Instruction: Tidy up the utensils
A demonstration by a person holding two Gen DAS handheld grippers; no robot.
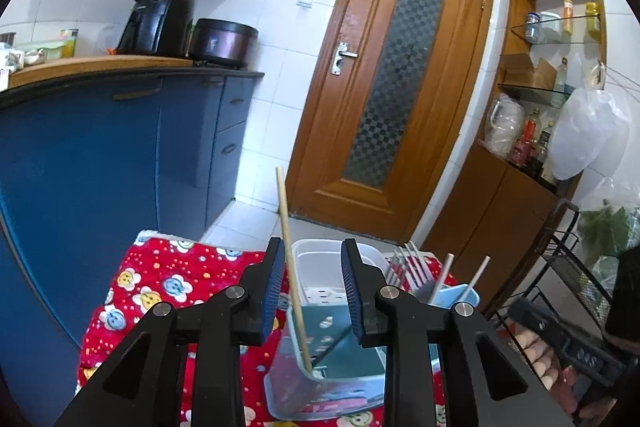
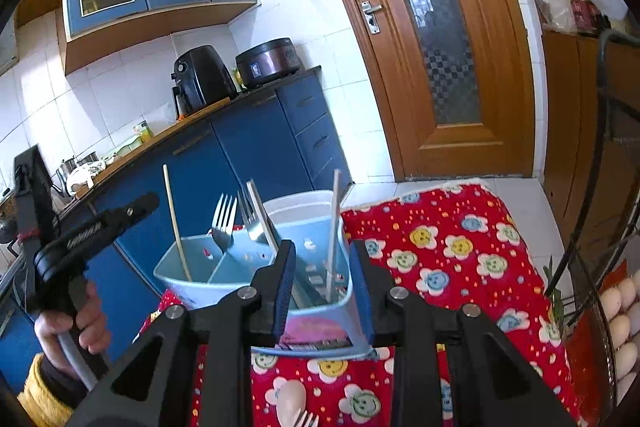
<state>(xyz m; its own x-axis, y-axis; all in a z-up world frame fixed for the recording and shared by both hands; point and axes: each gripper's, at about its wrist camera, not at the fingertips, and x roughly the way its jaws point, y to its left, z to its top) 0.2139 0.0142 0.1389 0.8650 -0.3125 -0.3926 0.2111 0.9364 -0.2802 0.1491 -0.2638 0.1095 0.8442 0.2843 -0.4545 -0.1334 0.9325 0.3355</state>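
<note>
My left gripper (image 1: 312, 291) and right gripper (image 2: 326, 291), both spread, hold nothing; the light, stiff, slippery chopstick (image 1: 294, 267) at centre frame wants a mid-shaft pinch.

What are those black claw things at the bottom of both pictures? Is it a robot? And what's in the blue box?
It's not a robot. A person holds a grabbing tool in each hand, and each tool has a small camera looking out along its two black jaws. One picture comes from the left gripper, the other from the right gripper. On the red flowery cloth stands a blue utensil holder with forks and chopsticks in it. A spoon lies on the cloth. Both pairs of jaws are open and grip nothing; a chopstick stands between each pair.
</note>
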